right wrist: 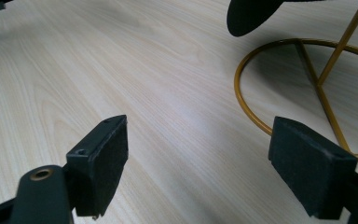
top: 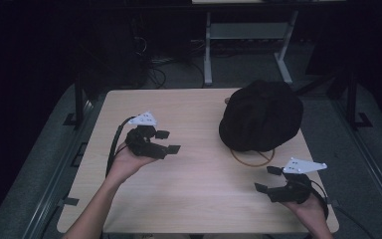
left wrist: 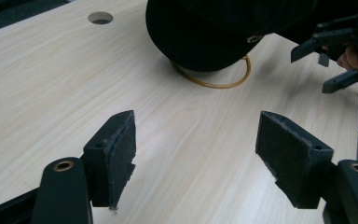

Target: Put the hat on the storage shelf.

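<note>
A black cap [top: 261, 115] sits on a gold wire stand [top: 251, 158] at the surface's [top: 194, 189] 2 o'clock. The right hand-held gripper [top: 268, 179], jaws apart and empty, lies nearer, the cap at its 12 o'clock; the left hand-held gripper [top: 168, 141], also apart, faces it from 9 o'clock.

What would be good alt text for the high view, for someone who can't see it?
A black cap sits on a gold wire stand at the far right of a light wooden table. A person holds an open hand-held gripper in each hand: the left hand-held gripper mid-table, the right hand-held gripper just short of the stand.
</note>
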### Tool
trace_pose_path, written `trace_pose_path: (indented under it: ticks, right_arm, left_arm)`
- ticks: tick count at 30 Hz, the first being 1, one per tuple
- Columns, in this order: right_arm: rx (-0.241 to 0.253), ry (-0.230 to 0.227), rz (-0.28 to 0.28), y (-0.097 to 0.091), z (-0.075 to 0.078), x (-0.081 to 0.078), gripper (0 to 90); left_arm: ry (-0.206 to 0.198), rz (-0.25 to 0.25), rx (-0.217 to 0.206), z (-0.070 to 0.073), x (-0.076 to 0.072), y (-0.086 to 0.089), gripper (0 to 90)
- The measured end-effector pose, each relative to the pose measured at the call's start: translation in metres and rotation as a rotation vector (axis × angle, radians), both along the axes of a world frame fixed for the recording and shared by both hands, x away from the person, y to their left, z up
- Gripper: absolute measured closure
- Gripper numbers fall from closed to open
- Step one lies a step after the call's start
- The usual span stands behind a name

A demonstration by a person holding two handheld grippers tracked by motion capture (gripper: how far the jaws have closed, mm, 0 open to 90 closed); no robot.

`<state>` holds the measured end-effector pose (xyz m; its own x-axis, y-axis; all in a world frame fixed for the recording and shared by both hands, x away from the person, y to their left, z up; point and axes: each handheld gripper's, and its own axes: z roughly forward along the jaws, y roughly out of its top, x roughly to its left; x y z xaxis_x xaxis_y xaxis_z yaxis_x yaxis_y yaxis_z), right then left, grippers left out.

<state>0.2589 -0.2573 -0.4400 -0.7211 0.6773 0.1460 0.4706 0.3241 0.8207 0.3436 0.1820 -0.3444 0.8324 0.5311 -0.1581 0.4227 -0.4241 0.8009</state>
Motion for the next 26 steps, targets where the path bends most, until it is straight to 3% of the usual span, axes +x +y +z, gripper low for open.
trace_pose_path:
  ticks: [15,22,26]
  right_arm:
    - [-0.017,0.009,0.005,0.003,-0.002,-0.001,18.9]
    - [-0.017,0.009,0.007,0.004,-0.004,-0.001,18.9]
    - [-0.016,0.003,0.0,0.004,-0.005,-0.001,19.0]
  left_arm:
    - [0.023,0.05,0.001,-0.03,-0.019,0.03,28.2]
    - [-0.003,0.071,0.022,-0.044,-0.035,0.038,27.3]
    - [-0.014,0.083,-0.001,-0.058,-0.047,0.044,27.1]
